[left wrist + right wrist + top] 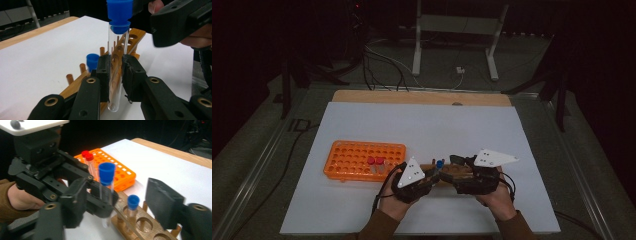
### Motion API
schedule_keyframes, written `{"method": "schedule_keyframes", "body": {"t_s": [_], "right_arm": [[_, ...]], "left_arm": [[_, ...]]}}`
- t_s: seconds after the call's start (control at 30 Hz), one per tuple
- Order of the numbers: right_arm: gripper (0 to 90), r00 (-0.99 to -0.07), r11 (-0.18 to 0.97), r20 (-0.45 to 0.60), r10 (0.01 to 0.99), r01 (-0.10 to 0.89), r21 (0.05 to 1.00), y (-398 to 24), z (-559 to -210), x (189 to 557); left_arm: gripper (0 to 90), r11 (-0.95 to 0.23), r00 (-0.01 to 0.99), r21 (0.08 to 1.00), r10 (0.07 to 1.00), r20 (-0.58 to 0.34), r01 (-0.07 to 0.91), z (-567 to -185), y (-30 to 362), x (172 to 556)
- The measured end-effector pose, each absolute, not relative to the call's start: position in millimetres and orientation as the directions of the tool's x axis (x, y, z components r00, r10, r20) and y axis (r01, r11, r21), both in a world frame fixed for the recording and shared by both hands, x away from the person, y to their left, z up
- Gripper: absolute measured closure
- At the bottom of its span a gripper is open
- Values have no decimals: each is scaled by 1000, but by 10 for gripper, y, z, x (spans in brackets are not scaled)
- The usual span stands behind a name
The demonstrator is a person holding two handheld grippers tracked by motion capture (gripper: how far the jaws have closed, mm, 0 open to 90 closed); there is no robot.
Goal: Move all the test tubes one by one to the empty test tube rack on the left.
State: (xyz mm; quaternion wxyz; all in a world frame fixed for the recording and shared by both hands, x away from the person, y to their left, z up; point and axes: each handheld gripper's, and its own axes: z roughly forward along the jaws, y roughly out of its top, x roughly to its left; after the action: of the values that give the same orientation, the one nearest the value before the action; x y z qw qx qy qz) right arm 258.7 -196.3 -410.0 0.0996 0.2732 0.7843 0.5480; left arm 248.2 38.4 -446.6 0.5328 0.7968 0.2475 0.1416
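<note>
Orange rack (362,160) at lower left of the high view holds two red-capped tubes (375,163); just right of it the left gripper (115,75) is clamped on the blue-capped test tube (117,62), upright at frame centre in the left gripper view, above the wooden rack (130,40). Right gripper (107,202) has its jaws spread, pads off the glass. Likely next is seating the tube: keep it vertical, line its base over a hole, lower slowly. No readable labels or writing.

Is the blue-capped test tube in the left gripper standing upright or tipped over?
Upright. The left gripper clamps the test tube mid-body, blue cap on top, rounded bottom pointing down.
</note>
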Motion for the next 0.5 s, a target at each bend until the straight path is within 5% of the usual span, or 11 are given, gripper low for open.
{"method": "schedule_keyframes", "body": {"t_s": [0.33, 0.5], "right_arm": [[62, -772, 250, 127, 622, 349, 903, -2040, -4178, 2662], [11, -749, 231, 125, 651, 352, 907, -2109, -4206, 2695]], "left_arm": [[763, -283, 814, 926, 580, -43, 251, -4426, 641, 2469], [763, -268, 798, 930, 601, -42, 250, -4408, 771, 2447]]}}
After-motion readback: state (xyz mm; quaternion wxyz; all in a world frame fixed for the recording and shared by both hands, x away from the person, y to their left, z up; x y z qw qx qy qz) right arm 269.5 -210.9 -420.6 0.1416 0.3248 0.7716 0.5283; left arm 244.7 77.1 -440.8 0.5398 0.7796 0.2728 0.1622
